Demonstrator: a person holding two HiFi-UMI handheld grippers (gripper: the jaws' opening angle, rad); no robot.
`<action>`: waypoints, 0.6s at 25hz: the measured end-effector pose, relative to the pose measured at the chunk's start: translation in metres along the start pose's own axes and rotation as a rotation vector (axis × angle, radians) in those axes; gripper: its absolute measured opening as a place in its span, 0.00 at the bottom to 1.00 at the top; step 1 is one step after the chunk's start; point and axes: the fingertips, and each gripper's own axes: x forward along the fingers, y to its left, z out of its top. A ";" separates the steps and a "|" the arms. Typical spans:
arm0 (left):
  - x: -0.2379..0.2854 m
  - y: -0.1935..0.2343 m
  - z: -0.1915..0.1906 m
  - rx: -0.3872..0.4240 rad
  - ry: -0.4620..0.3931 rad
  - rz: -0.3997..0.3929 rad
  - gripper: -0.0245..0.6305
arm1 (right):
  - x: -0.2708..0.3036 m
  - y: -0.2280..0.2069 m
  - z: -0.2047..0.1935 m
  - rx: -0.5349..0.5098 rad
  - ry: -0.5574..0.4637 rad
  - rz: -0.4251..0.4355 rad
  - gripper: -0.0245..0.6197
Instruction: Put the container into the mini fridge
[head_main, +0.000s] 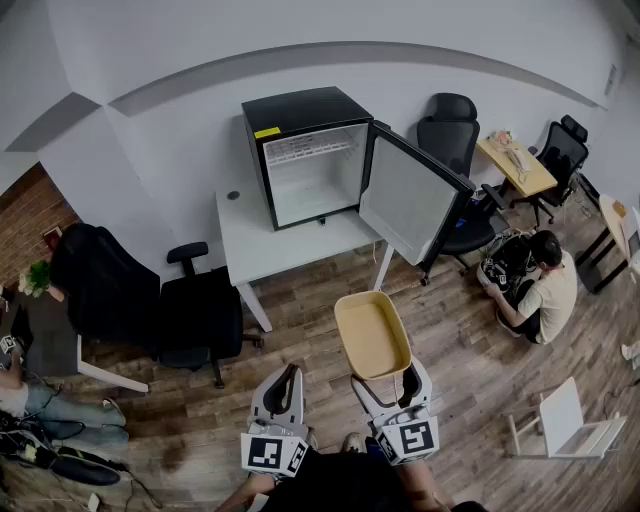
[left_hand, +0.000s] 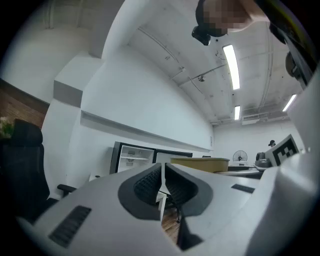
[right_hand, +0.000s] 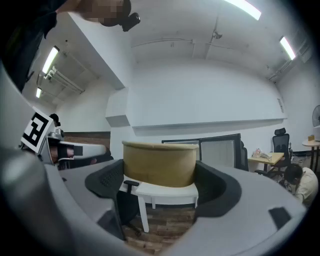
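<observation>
The right tool (right_hand: 160, 175) is spread wide and clamped on the tan container (right_hand: 159, 162), both dark pads pressed against its sides. From the head view, that container (head_main: 372, 332) juts forward from the right tool (head_main: 383, 385), up in the air over the wooden floor (head_main: 470, 340). It is well short of the desk (head_main: 260, 245).

The left tool (left_hand: 162, 180) is clenched tight, pads meeting, nothing between them. It hangs just beside its partner, the left tool (head_main: 290, 375) low in the frame.

Each tool's marker cube (head_main: 410, 438) shows black-and-white squares, no letters.

Ahead, the black mini fridge (head_main: 310, 160) sits on the desk, its door (head_main: 410, 200) swung open to the right, white interior showing. A yellow sticker (head_main: 267, 132) marks its top front edge, too small to read.
</observation>
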 end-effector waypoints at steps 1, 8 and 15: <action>0.001 0.000 -0.001 -0.005 0.001 0.001 0.08 | 0.000 -0.001 0.000 0.000 -0.001 0.000 0.75; 0.002 -0.002 -0.001 0.013 -0.003 0.008 0.08 | 0.000 -0.002 0.000 -0.003 -0.004 0.004 0.75; 0.002 -0.011 -0.004 -0.006 0.003 0.018 0.08 | -0.006 -0.008 0.000 0.025 -0.015 0.023 0.75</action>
